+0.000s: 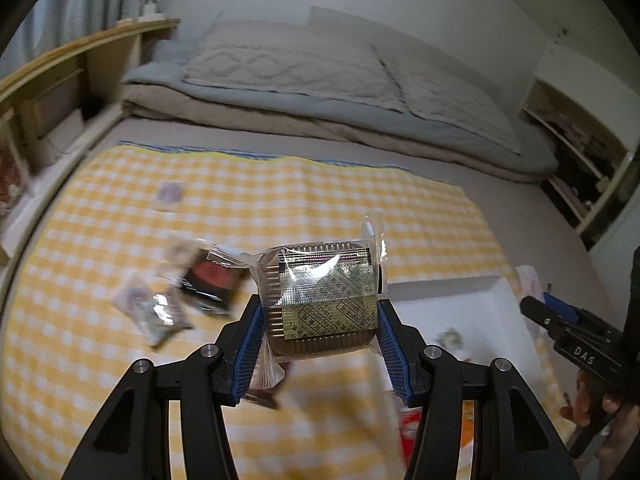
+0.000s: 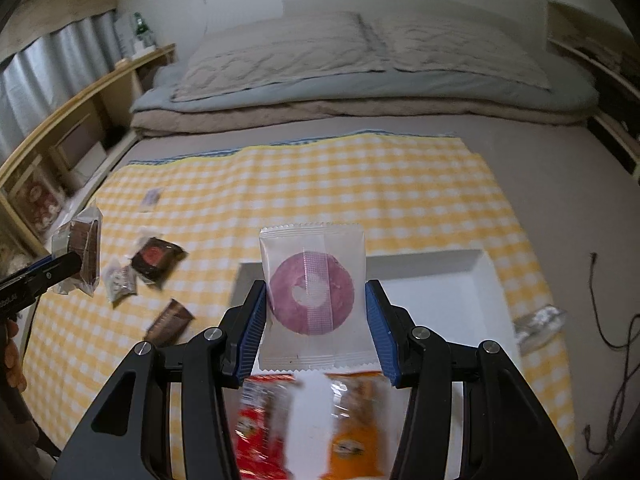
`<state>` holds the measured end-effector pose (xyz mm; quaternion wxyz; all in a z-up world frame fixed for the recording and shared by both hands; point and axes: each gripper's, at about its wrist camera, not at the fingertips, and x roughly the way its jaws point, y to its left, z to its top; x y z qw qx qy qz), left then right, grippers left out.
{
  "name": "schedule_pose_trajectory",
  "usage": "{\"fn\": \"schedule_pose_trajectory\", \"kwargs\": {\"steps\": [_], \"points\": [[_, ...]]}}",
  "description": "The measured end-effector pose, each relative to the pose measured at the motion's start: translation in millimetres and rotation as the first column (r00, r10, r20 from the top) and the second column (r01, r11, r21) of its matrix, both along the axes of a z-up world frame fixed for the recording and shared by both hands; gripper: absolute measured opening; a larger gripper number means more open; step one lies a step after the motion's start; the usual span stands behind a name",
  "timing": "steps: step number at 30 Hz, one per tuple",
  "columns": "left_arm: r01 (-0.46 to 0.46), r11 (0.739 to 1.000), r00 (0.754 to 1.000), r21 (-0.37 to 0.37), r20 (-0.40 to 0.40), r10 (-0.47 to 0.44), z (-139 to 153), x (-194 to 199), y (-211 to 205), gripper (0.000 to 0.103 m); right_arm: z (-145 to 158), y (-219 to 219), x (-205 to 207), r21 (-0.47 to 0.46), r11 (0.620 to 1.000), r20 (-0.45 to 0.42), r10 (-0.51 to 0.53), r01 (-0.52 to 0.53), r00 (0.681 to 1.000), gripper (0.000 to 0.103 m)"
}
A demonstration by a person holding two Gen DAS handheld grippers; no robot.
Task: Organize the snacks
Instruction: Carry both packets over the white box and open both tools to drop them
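In the left wrist view, my left gripper (image 1: 320, 320) is shut on a brown ridged-tray snack (image 1: 320, 296) in clear wrap with a gold sachet on top, held above the yellow checked cloth (image 1: 280, 200). The right wrist view shows my right gripper (image 2: 316, 304) shut on a clear packet with a purple ring donut (image 2: 312, 300), over the near left part of the white tray (image 2: 440, 280). Red (image 2: 260, 420) and orange (image 2: 356, 420) packets lie blurred below it. The left gripper (image 2: 60, 268) with its brown snack (image 2: 84, 256) shows at the left edge.
Several loose snacks lie on the cloth's left side: a dark red-labelled one (image 2: 156, 258), a pale one (image 2: 120, 280), a brown one (image 2: 170, 320). A silvery packet (image 2: 538, 322) lies right of the tray. Folded bedding (image 2: 360, 64) lies behind, and a wooden shelf (image 2: 80, 120) stands at the left.
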<state>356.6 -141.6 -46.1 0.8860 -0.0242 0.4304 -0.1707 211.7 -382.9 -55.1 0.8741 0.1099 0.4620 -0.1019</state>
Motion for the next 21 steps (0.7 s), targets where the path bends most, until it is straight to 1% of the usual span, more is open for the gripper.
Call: {"fn": "schedule_pose_trajectory", "kwargs": {"steps": [6,10,16,20,21], "points": [[0.082,0.994,0.994,-0.068,-0.068,-0.087,-15.9,1.5,-48.9,0.053,-1.0,-32.5,-25.9,-0.018,0.999,-0.016,-0.045,0.045,0.999,0.050],[0.141,0.982,0.979,-0.127,-0.128,-0.158,-32.3,-1.9,-81.7,0.053,-4.0,-53.5,-43.1,-0.025,0.997,-0.034,-0.072,0.071,0.997,0.050],[0.201,0.960,0.943,-0.196,-0.225,-0.244,-62.7,-10.2,-134.1,0.053,-16.3,-80.8,-67.7,-0.056,0.995,-0.091,-0.093,0.088,0.991,0.050],[0.210,0.936,0.911,-0.281,-0.291,-0.292,-88.9,-10.0,-163.6,0.053,-23.9,-99.7,-87.0,-0.046,0.993,-0.116,-0.117,0.112,0.986,0.050],[0.209,0.935,0.906,-0.288,-0.303,-0.296,-94.3,-11.2,-169.4,0.053,-25.8,-105.2,-93.0,-0.041,0.992,-0.123,-0.123,0.119,0.985,0.050]]}}
